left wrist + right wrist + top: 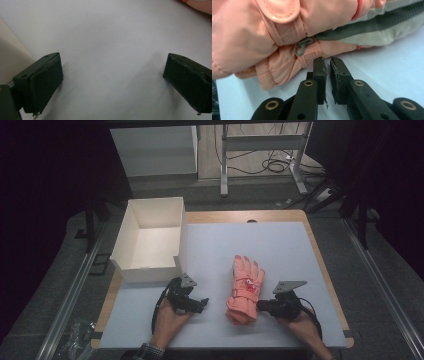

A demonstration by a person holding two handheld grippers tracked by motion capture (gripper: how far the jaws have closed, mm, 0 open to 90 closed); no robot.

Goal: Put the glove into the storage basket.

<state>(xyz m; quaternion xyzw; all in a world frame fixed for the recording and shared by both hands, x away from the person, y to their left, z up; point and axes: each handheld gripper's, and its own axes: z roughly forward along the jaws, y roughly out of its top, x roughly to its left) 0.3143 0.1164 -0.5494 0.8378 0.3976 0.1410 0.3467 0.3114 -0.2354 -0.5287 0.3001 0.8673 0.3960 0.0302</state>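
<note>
Worktop [280, 240] is carrying a white cardboard box [131, 232] at its far left corner, sitting open and holding nothing. My guess: the glove is going into that box, so nothing is done yet; grab, carry and drop are all left.

Glove [245, 287] is lying flat on the worktop right of centre, well apart from the box, fingertips pointing away from the person, cuff toward them. It's a padded salmon-pink ski glove with a grey knit-and-fabric palm side, a wrist strap with a fuzzy fastening patch, and a small grey plastic hook [301, 47] at the cuff seam. It's looking soft and bulky, so it should squash under a pinch.

Left gripper [196, 304] is resting low on the bare worktop between box and glove, its fingers [41, 80] standing wide apart with nothing between them.

Right gripper [328, 65] is sitting just beside the cuff edge, right under the hook, fingers nearly closed with a thin slit between them, gripping nothing, tips apparently just short of the fabric.
</note>
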